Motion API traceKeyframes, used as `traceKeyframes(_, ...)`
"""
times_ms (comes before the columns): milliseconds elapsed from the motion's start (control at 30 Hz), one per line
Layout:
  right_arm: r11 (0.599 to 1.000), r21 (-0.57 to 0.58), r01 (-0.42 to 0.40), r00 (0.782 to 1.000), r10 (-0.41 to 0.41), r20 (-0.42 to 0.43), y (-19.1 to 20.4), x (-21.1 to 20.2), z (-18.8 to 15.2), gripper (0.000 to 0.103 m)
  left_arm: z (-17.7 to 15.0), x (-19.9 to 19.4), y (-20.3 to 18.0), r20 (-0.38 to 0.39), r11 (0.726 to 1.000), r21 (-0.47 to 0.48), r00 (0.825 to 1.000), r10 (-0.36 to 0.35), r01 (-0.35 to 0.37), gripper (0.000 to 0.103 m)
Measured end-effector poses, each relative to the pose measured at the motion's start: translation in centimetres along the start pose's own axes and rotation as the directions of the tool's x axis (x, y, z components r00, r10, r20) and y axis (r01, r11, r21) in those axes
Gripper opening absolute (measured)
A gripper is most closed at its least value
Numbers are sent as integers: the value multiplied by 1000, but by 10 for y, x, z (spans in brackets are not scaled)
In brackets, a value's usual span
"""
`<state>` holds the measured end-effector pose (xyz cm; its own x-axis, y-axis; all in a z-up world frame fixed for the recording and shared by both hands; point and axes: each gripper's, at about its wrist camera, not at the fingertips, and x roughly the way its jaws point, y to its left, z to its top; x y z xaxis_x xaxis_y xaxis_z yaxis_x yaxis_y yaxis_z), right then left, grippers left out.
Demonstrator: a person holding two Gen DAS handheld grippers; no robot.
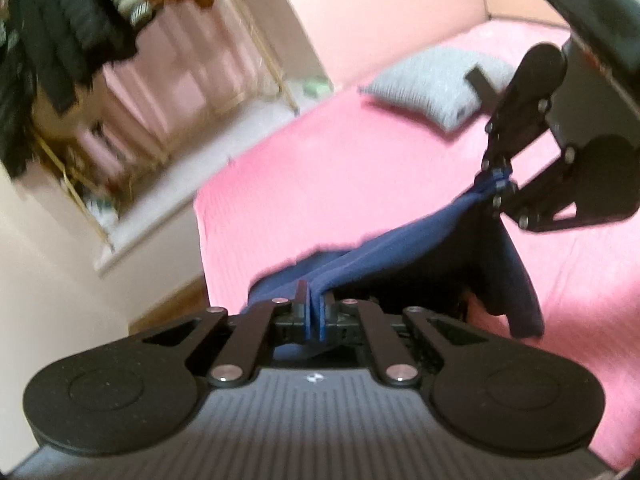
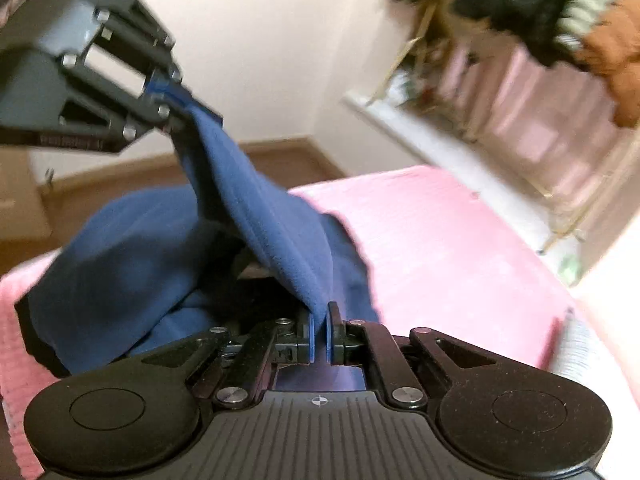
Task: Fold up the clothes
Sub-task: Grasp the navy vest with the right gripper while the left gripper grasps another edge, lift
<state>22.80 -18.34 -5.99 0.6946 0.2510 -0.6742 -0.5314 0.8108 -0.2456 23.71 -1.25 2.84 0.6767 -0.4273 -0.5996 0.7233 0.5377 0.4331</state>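
Blue garment point(image 2: 256, 216): dark blue soft knit, raised off the bed by one edge and stretched between the two grippers; the rest sags in loose folds down to the bedcover. Kind of garment not determinable. Held thus, in my judgement, to lift a straight edge clear so it can be carried over and laid down as a fold; the fold itself is not yet made.

Left gripper point(image 1: 315, 307): fingers pressed together on a bunched blue edge, cloth running away from it toward the other tool.

Right gripper point(image 2: 319, 322): fingers closed on a pinch of the same edge, a narrow slit between the pads filled by the fabric. Seen from the left wrist view it stands high and to the side, cloth drawn tight up to its tips.

Pink bedcover point(image 1: 340, 160): ribbed or textured spread, flat, the working surface beneath the garment.

Grey knitted item point(image 1: 436, 80): lies on the bedcover well apart from the garment, near the wall; a cushion or a folded piece, cannot tell which.

Clothes rack point(image 2: 520, 8): gold-coloured frame beside the bed, hung with black, striped and brown garments; blurred.

Room: pale walls, wooden floor point(image 2: 280, 156) with skirting beyond the bed's end
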Motion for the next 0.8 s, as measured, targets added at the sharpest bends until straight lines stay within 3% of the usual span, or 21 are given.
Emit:
traceKeyframes(167,994,102,29,999,-33,29,-35,-96,-52,2,74,-45,-55,107,997,48,992,-63,58,2)
traceKeyframes(367,969,245,36,999,-33,-16,-78,-206,-157,3,138,-65,-176,91,972,61,968,-234,229,2)
traceKeyframes(467,956,284,71,996,-54,-66,-106,-250,-202,3,165,-58,-235,71,943,39,941,-332,330,2)
traceKeyframes(600,933,326,153,984,-113,-136,-130,-310,-257,3,194,-42,-311,52,893,60,892,-449,447,2)
traceKeyframes(733,894,381,235,968,-179,-178,-138,-360,-301,3,203,-47,-369,67,844,122,845,-531,522,2)
traceKeyframes(800,878,403,259,963,-202,-178,-130,-377,-305,3,207,-53,-378,80,835,145,835,-544,531,2)
